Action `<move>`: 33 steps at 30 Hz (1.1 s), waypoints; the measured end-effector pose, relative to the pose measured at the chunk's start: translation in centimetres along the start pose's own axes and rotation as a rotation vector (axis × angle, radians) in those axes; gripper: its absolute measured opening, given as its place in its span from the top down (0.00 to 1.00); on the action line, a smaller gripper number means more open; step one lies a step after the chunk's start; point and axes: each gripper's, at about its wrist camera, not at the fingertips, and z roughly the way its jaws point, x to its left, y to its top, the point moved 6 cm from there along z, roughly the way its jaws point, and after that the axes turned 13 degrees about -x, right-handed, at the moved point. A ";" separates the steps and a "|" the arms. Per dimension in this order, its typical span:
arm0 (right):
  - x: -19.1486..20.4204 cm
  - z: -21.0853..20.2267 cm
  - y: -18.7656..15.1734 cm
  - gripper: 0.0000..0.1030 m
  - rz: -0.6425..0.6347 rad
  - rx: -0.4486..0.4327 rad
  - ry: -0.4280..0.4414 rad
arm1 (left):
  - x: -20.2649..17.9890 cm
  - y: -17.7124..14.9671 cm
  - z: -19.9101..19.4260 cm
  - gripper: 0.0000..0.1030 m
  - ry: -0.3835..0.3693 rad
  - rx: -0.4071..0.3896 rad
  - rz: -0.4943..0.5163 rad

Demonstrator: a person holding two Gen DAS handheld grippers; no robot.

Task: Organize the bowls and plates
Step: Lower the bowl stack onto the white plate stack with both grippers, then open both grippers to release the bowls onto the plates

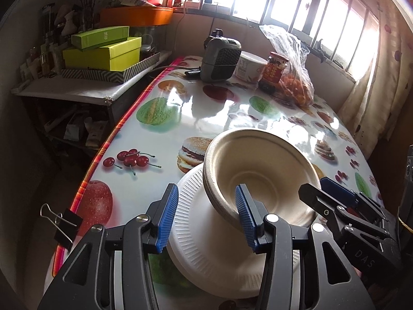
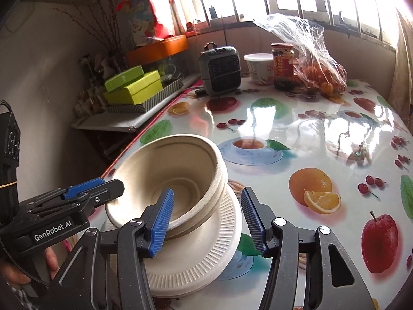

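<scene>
Stack of paper bowls (image 1: 260,178) sits tilted on the paper plates (image 1: 206,245) at the tabletop's (image 1: 160,98) near edge — left gripper (image 1: 206,219) and right gripper (image 2: 206,222), jaws open, straddle opposite rims, both equally close.

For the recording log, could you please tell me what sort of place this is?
Probably a home dining corner: a glossy fruit-print tablecloth, a red-labelled glass jar beside a clear plastic bag of oranges, and stacked lime-green cardboard boxes on a cluttered side shelf.

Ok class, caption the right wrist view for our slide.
Both open grippers straddle tilted stacked bowls on ribbed plates.
</scene>
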 end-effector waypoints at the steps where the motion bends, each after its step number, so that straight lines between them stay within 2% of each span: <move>1: 0.1 -0.2 0.0 0.47 -0.002 -0.004 -0.001 | 0.0 0.0 -0.2 0.54 0.008 -0.008 0.006; 4: 0.1 -0.7 0.1 0.47 -0.007 -0.015 -0.002 | -0.3 0.0 -0.9 0.54 0.022 -0.031 0.037; 33: 0.9 -5.3 -0.5 0.45 -0.031 -0.083 -0.010 | -0.6 -1.6 -5.3 0.54 0.055 -0.097 0.081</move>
